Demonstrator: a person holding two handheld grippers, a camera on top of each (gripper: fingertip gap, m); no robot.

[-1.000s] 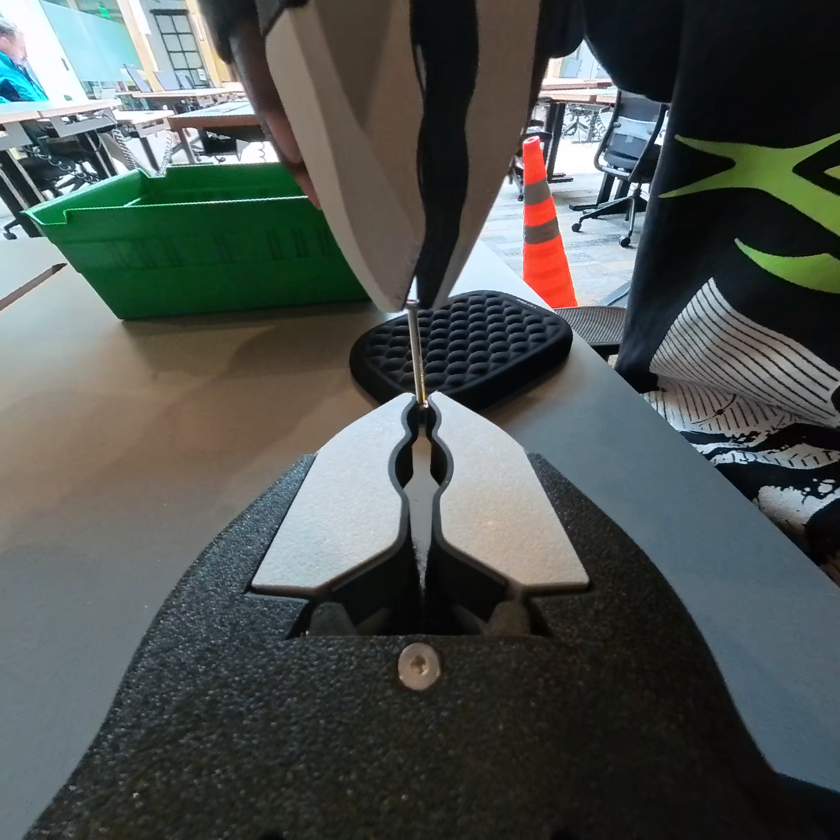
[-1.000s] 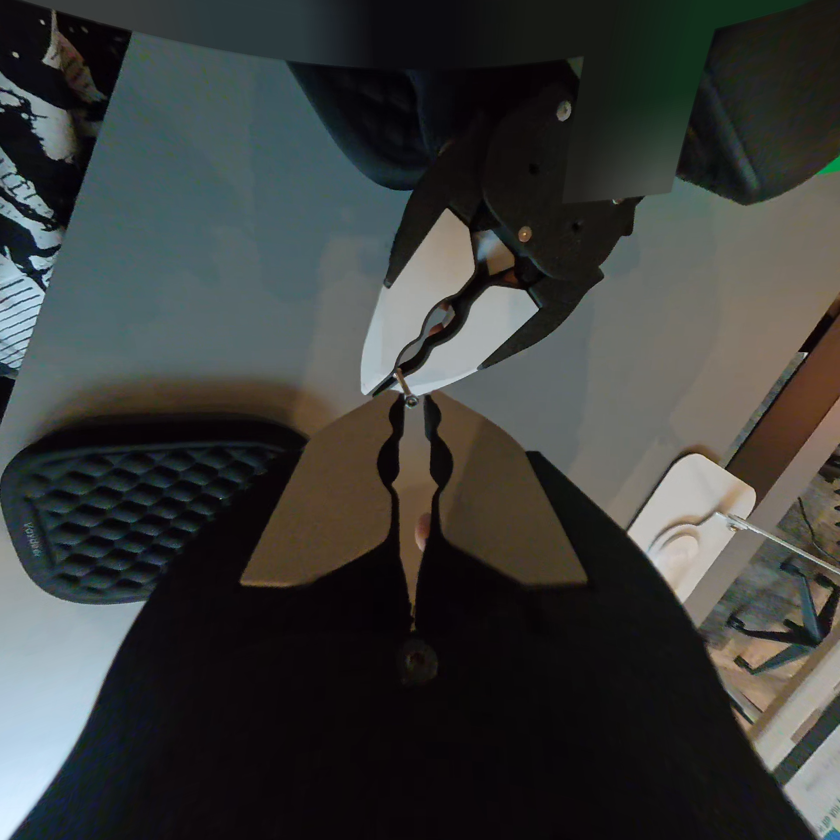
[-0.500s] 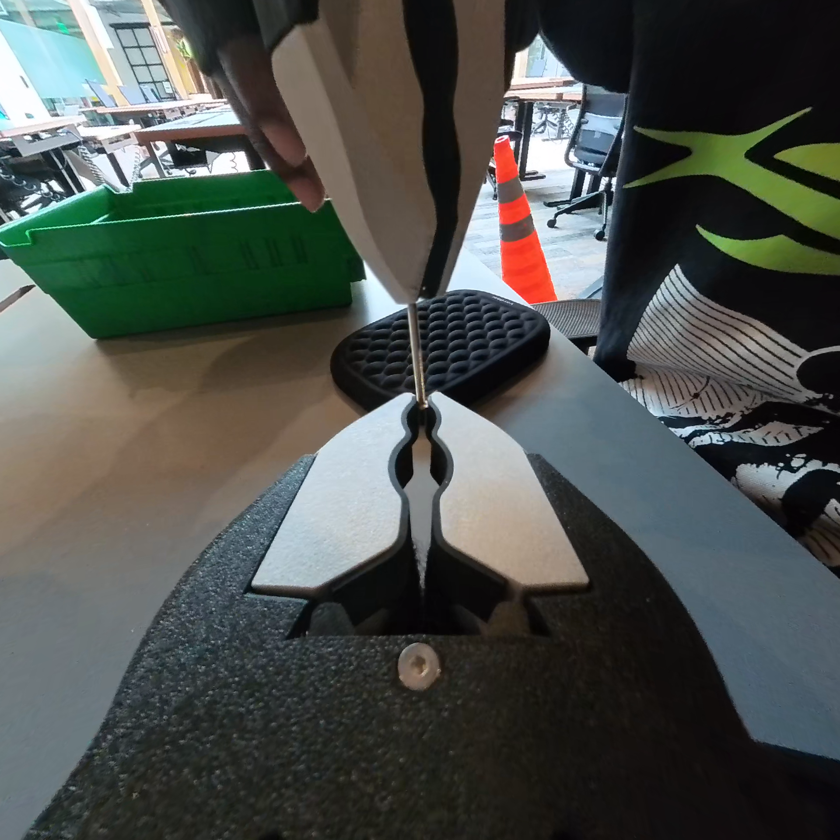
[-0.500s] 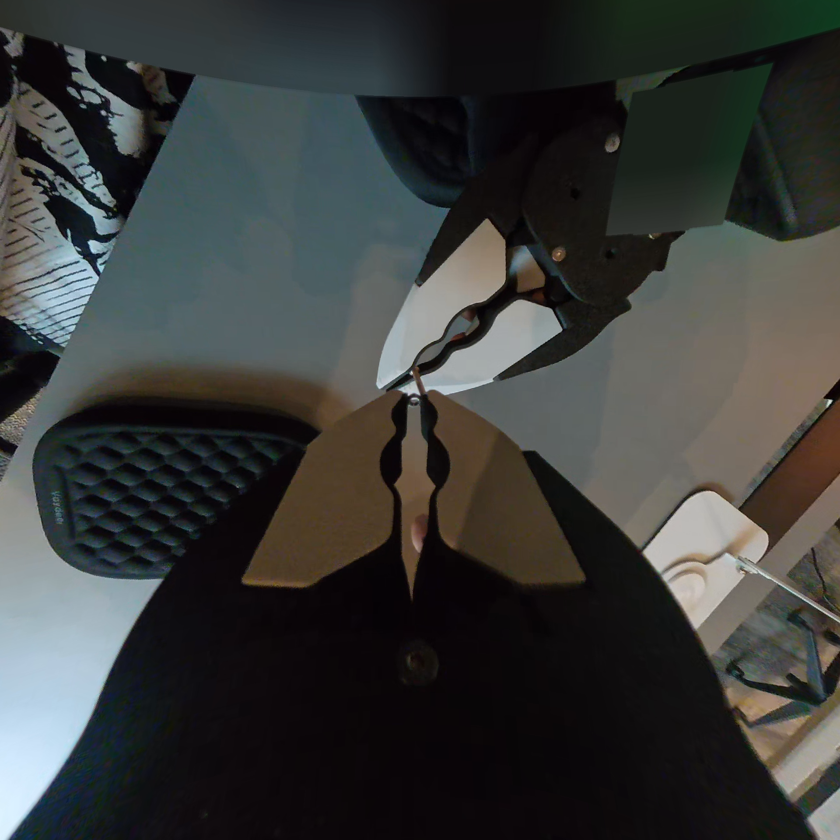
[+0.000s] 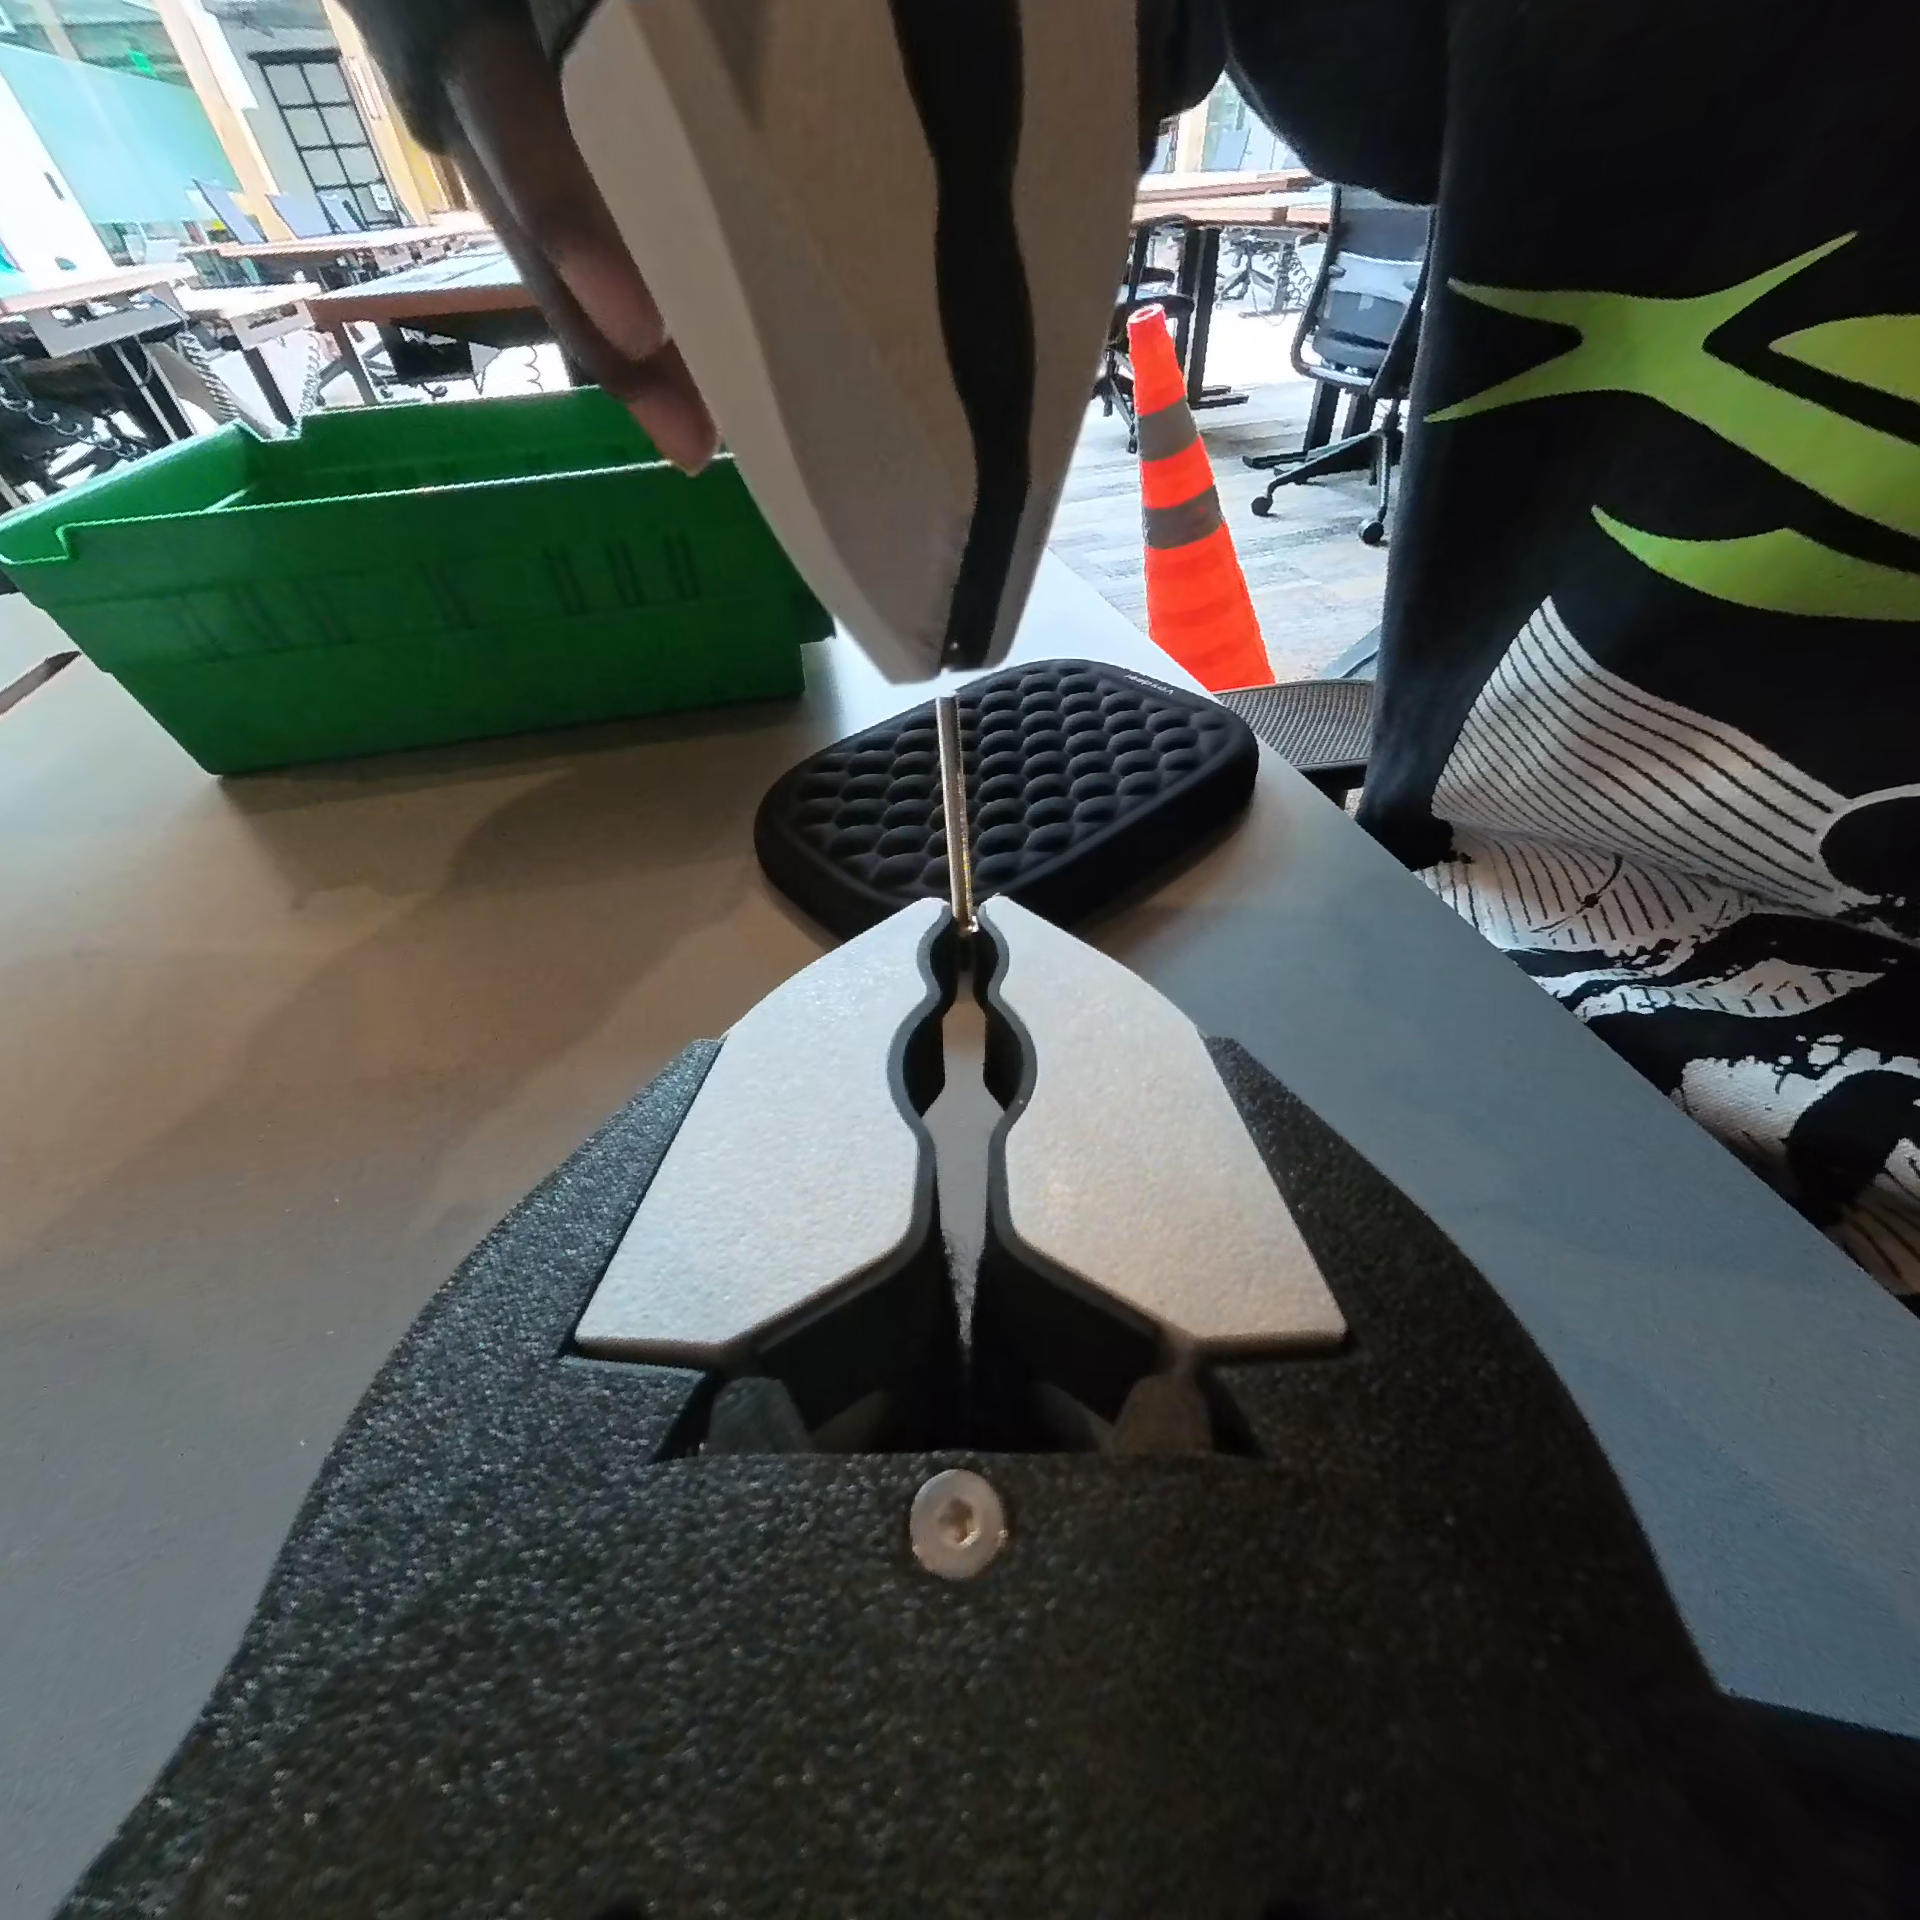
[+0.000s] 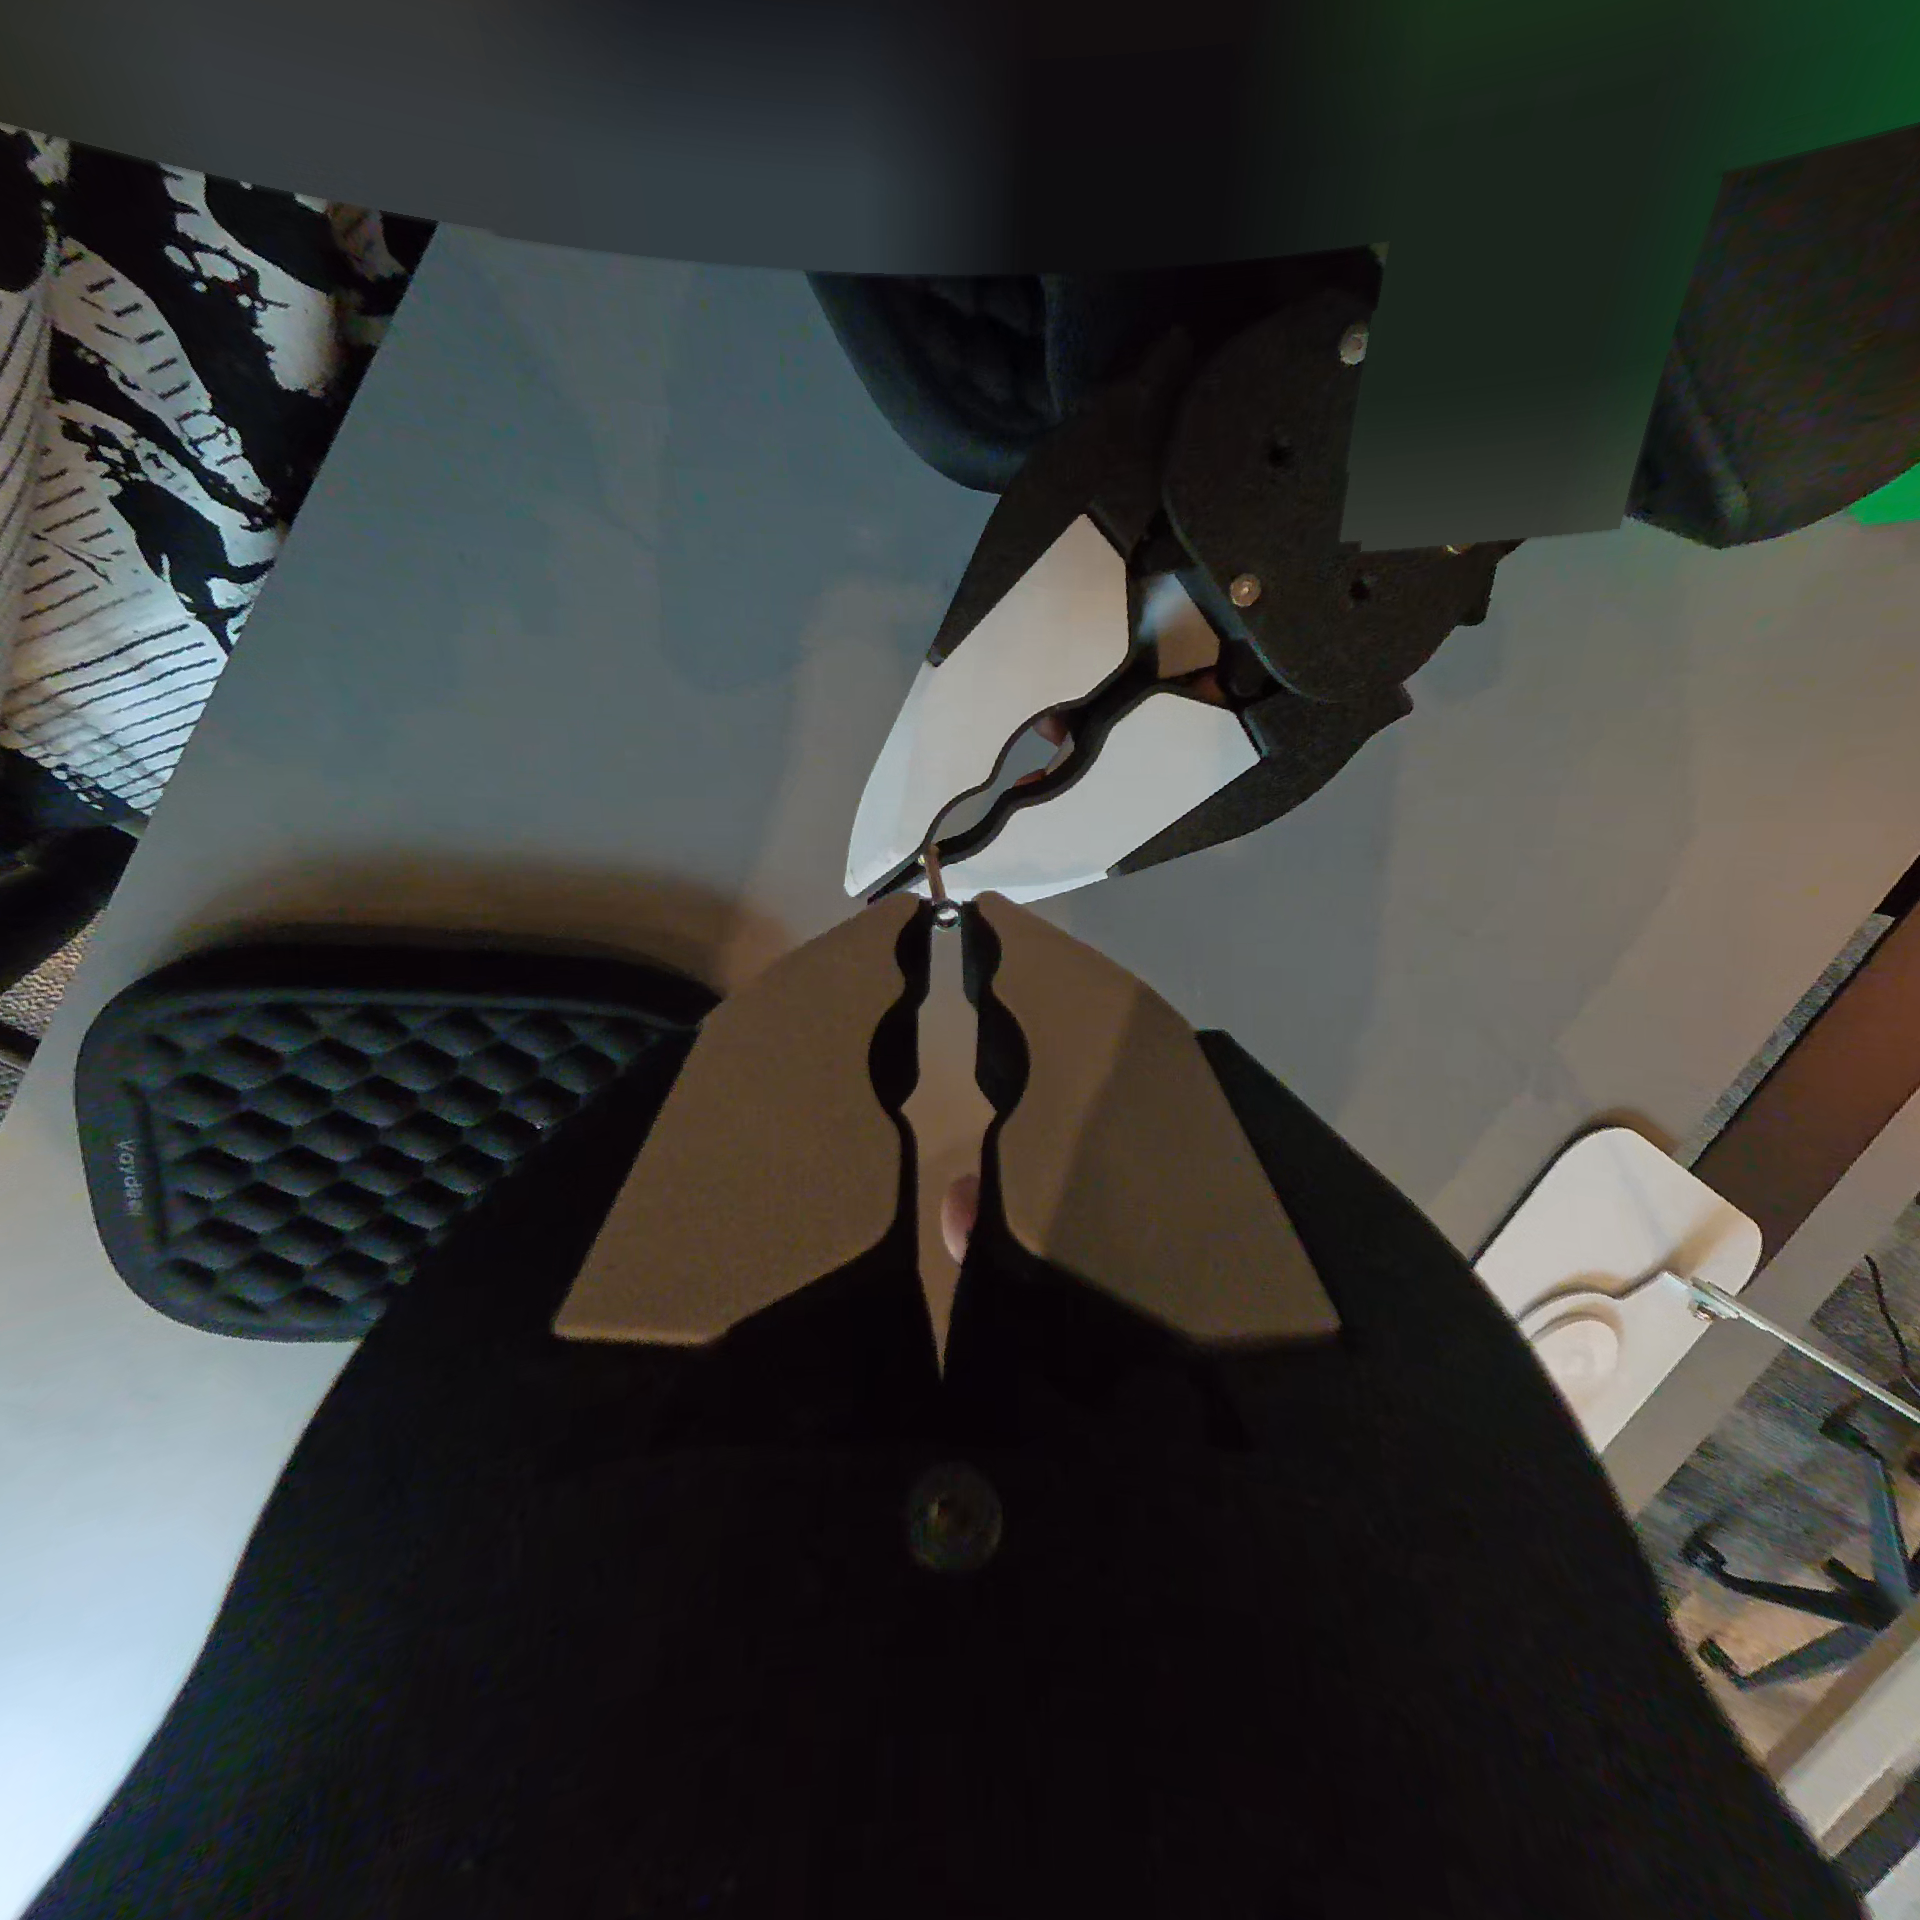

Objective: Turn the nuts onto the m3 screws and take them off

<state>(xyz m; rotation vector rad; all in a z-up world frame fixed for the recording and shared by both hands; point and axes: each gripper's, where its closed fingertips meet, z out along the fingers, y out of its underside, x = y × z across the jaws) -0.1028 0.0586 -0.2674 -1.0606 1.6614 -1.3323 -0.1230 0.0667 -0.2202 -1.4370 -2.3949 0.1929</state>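
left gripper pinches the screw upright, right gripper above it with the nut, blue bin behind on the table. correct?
One error: the bin is green, not blue, as the left wrist view shows. The rest holds: left gripper pinches the screw upright, right gripper above holds the nut.

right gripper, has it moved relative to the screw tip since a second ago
Yes. In the left wrist view the right gripper has lifted off the screw, leaving a small gap above its tip.

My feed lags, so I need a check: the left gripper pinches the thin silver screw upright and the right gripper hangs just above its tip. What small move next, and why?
Probably ease the right gripper straight down onto the thin silver screw. A small gap shows above the tip, and the small silver nut sits between the right fingertips, nearly in line with the shaft that the left gripper holds.
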